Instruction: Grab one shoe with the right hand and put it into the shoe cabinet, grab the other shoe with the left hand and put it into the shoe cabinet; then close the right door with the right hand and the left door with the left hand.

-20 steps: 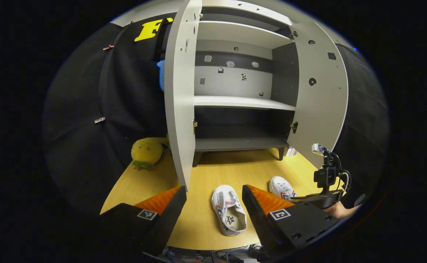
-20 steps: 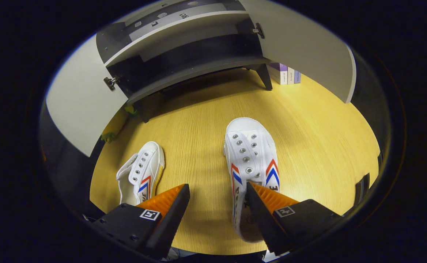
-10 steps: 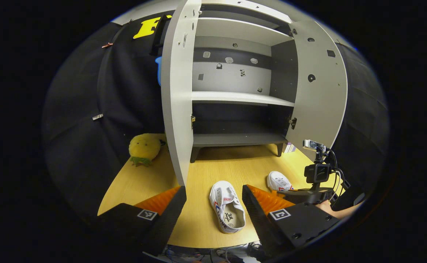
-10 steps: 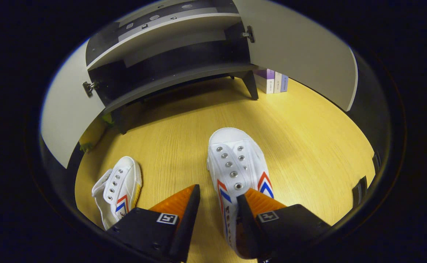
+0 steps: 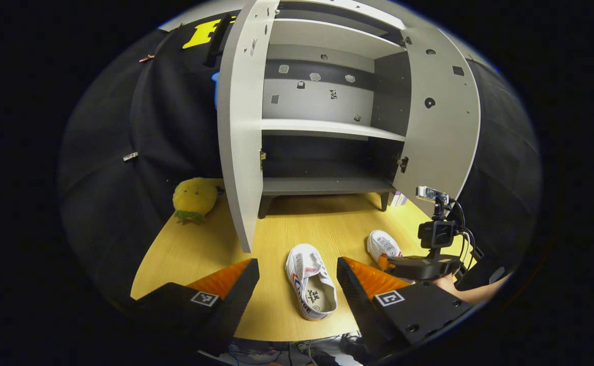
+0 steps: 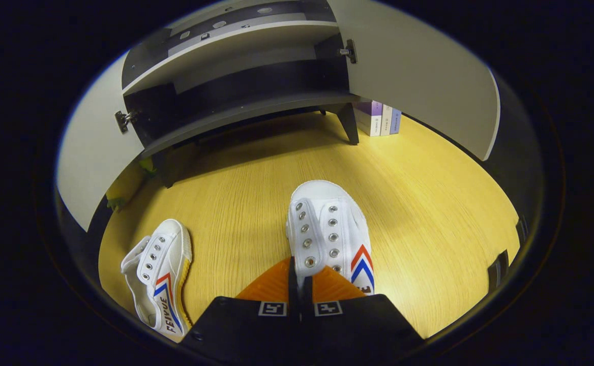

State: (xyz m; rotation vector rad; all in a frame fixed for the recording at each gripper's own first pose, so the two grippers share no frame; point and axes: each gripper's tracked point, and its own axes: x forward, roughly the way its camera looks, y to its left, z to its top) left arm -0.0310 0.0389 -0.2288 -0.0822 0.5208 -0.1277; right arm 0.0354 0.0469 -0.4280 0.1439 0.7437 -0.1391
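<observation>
Since the picture half a second before, the right gripper [image 6: 297, 277] had closed: its two orange fingers, which stood apart on both sides of the shoe's edge, were now pressed together on the side wall of the right shoe [image 6: 327, 229], near the last eyelets. So this gripper was clenched on the shoe, which lay flat on the wooden floor [image 6: 429, 203] with its toe toward the shoe cabinet [image 6: 246, 96].

The other shoe [image 6: 157, 277] lay to the left of it, near the front edge of the floor, well apart from the first, also with the toe toward the cabinet.

In the left gripper view, the left gripper [image 5: 297, 284] hung above the floor with its fingers wide apart and nothing between them; the other shoe [image 5: 309, 282] was seen on the floor beyond the gap. The right gripper [image 5: 419, 264] was low at the right, over the toe of the right shoe [image 5: 382, 244].

The cabinet stood at the back of the floor with the left door [image 5: 238, 127] and the right door [image 5: 442, 117] both open, and its shelves were bare. A yellow plush toy [image 5: 192, 198] lay at the left back corner of the floor. Some books [image 6: 381, 117] stood beside the cabinet's right leg, behind the right door.
</observation>
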